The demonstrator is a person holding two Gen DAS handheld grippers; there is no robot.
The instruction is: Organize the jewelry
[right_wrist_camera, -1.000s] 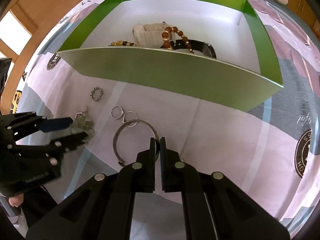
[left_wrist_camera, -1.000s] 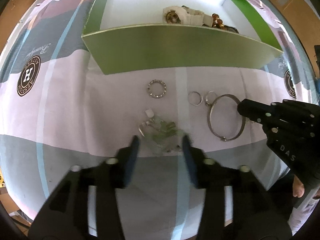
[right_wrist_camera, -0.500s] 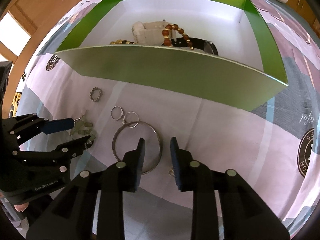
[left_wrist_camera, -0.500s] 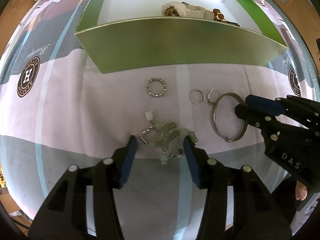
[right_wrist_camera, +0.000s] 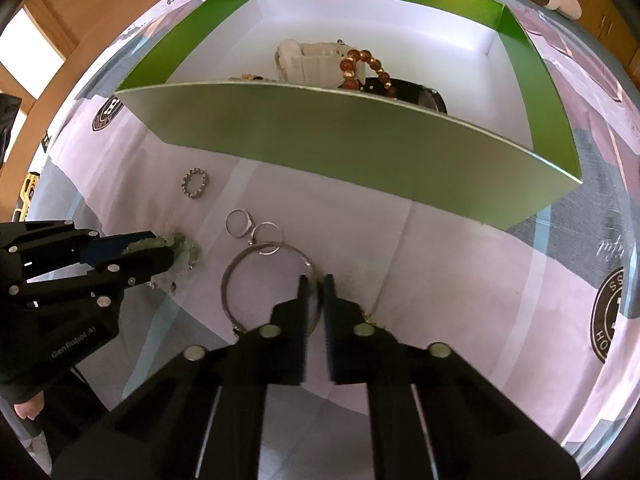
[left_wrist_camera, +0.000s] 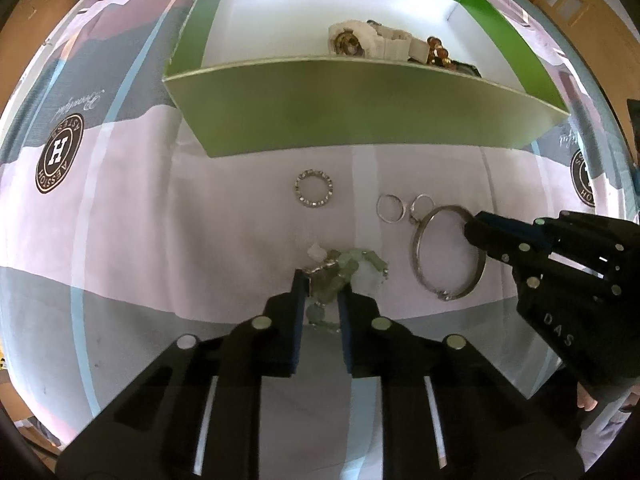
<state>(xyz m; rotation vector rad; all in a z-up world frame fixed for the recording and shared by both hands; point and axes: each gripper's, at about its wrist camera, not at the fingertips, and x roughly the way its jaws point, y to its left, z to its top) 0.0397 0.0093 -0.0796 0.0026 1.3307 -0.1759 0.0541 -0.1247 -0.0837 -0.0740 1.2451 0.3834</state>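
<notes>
While the left gripper (left_wrist_camera: 322, 280) rests low on the pink-and-grey patterned bedsheet (left_wrist_camera: 160, 240), its two black fingers stand narrow, pinched on the pale green beaded bracelet (left_wrist_camera: 340, 268), whose loose beads spill out ahead of the tips; the right gripper (right_wrist_camera: 314, 280) sits just beside it, its fingers nearly together on either side of the rim of the large thin silver bangle (right_wrist_camera: 240, 264), which lies flat on the sheet; whether the pads actually touch the metal I cannot tell. Two small plain silver rings (left_wrist_camera: 390, 208) lie side by side, touching the far edge of the bangle; a studded silver ring (left_wrist_camera: 314, 188) lies apart, nearer the box. Beyond them stands the open green cardboard box with a white inside (right_wrist_camera: 320, 128); in it lie a cream wristwatch (left_wrist_camera: 360, 40), an amber bead bracelet (right_wrist_camera: 364, 64) and a black watch (right_wrist_camera: 412, 92), close together.
</notes>
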